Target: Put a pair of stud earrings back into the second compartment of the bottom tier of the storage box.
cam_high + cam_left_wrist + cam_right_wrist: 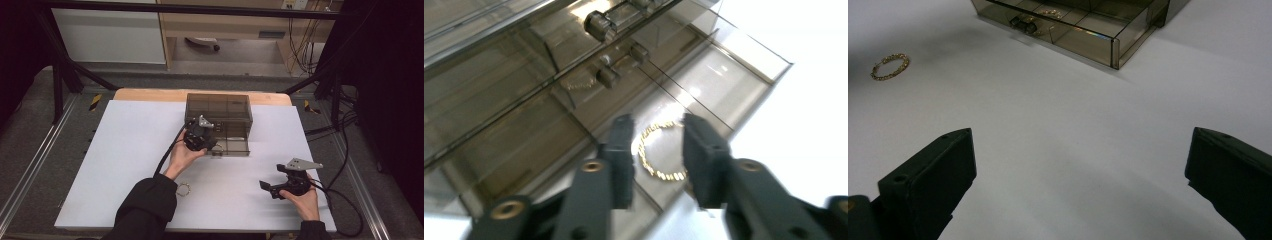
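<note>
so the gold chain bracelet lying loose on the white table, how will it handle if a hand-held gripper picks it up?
The bracelet is made of small links, so it will probably sag and drape, not hold its ring shape. It looks thin and light, and lies flat on the table, so pads may slide over it. Pushed, it would likely bunch up, not roll.

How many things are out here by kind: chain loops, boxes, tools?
Gold chain loops: 2 (table loop, drawer loop)
Smoky drawer box: 1
Tools: 2 (left tool, right tool)
Total: 5
</note>
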A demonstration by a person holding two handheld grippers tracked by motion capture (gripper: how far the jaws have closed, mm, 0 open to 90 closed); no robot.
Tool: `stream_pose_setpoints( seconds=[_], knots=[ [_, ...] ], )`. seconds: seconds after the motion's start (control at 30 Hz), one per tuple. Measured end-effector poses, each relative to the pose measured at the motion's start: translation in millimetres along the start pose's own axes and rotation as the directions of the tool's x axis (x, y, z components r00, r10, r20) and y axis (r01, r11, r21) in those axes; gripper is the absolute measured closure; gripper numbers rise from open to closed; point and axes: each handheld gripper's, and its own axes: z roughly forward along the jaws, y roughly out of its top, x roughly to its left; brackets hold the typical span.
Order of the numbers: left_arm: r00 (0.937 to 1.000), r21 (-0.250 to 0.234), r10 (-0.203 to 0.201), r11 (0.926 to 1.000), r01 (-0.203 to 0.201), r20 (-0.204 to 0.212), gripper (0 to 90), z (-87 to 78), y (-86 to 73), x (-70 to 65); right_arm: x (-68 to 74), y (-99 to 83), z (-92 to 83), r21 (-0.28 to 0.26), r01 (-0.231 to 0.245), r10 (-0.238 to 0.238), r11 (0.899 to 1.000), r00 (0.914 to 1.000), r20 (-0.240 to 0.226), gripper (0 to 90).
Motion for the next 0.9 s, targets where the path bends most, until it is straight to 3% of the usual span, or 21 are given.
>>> stream_pose_setpoints(
  seconds=[0.1, 0.23, 0.33, 0.5, 0.67, 0.9],
  knots=[
    [0.9999, -0.027, -0.003, 0.9996, 0.003, 0.011, 49.6, -18.4, -7.9, -1.4, -0.2, -0.1, 0.3, 0.001, 0.001, -0.001, 1.000, 1.0000, -0.001, 0.6],
    [0.9999, -0.032, 0.010, 0.9994, -0.010, -0.001, 39.0, -31.0, -16.0, -2.8, 0.0, -0.1, 0.3, 0.004, -0.002, 0.002, 1.000, 1.0000, -0.001, 0.6],
    [0.9999, -0.036, -0.002, 0.9993, 0.003, 0.015, 34.4, -42.4, -25.2, -1.8, -0.1, -0.1, 0.3, 0.002, -0.002, 0.002, 1.000, 1.0000, 0.001, 0.6],
    [0.9998, -0.040, 0.015, 0.9991, -0.014, 0.016, 21.1, -58.9, -40.2, -0.5, 0.2, -0.2, 0.4, 0.004, -0.005, 0.005, 1.000, 1.0000, 0.001, 0.6],
    [0.9995, -0.042, 0.013, 0.9991, -0.012, 0.030, 13.4, -73.0, -55.0, 2.3, 0.1, -0.2, 0.5, 0.005, -0.003, 0.003, 1.000, 1.0000, 0.001, 0.6],
    [0.9994, -0.049, 0.016, 0.9987, -0.014, 0.031, 9.8, -87.8, -79.9, 2.7, 0.3, -0.3, 0.8, 0.007, -0.004, 0.004, 1.000, 1.0000, 0.000, 0.6]
  ],
)
